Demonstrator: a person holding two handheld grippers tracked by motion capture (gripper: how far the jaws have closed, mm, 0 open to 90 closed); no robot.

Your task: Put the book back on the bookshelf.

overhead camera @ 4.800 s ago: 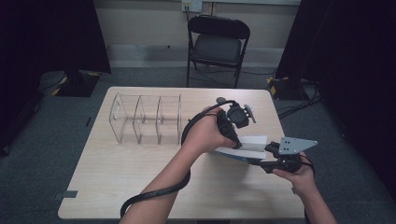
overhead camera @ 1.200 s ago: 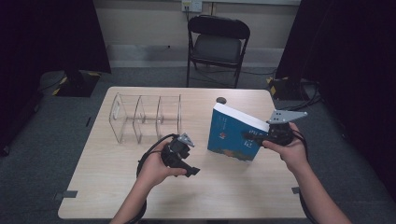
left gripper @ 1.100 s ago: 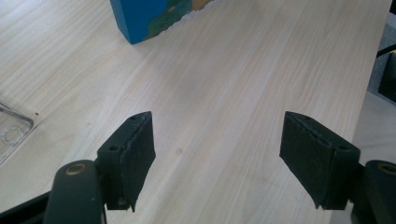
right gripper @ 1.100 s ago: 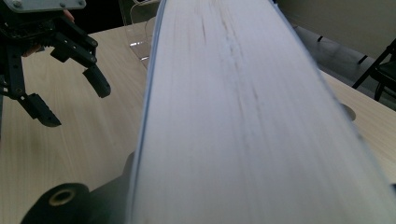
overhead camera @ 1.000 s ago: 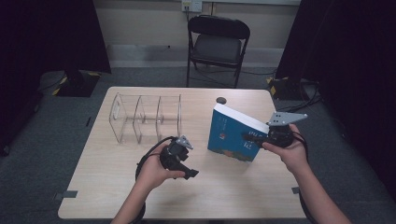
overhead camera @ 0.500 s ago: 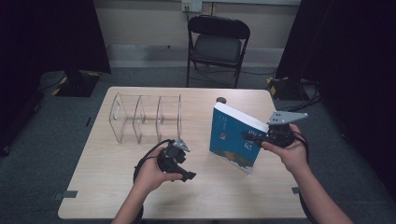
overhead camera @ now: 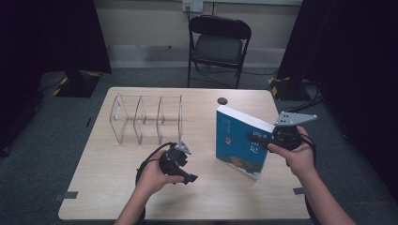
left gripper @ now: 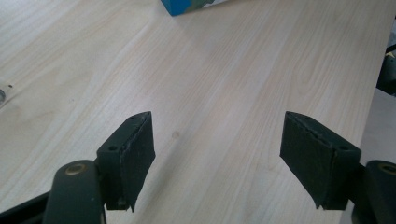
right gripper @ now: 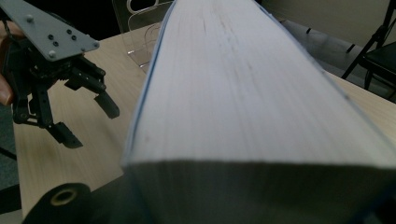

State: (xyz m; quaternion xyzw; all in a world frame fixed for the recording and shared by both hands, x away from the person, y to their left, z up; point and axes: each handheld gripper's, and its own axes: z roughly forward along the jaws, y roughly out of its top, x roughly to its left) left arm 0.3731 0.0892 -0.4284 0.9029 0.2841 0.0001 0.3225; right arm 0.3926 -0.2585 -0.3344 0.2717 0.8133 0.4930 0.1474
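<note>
Book [overhead camera: 239,143] stands upright on the right half of the table [overhead camera: 108,187], its lower corner near the front edge, clamped at its fore-edge by the right gripper [overhead camera: 260,139], whose jaws are closed on the cover and pages. Bare wood lies open between the book and the left gripper [overhead camera: 187,177], which hovers low over the front-centre of the table with jaws spread wide and nothing between them. A clear rack [overhead camera: 148,119] sits toward the back left, well apart from both grippers. A small dark disc [overhead camera: 222,101] rests near the far edge, behind the book. A folding chair [overhead camera: 219,44] stands beyond the table.
</note>
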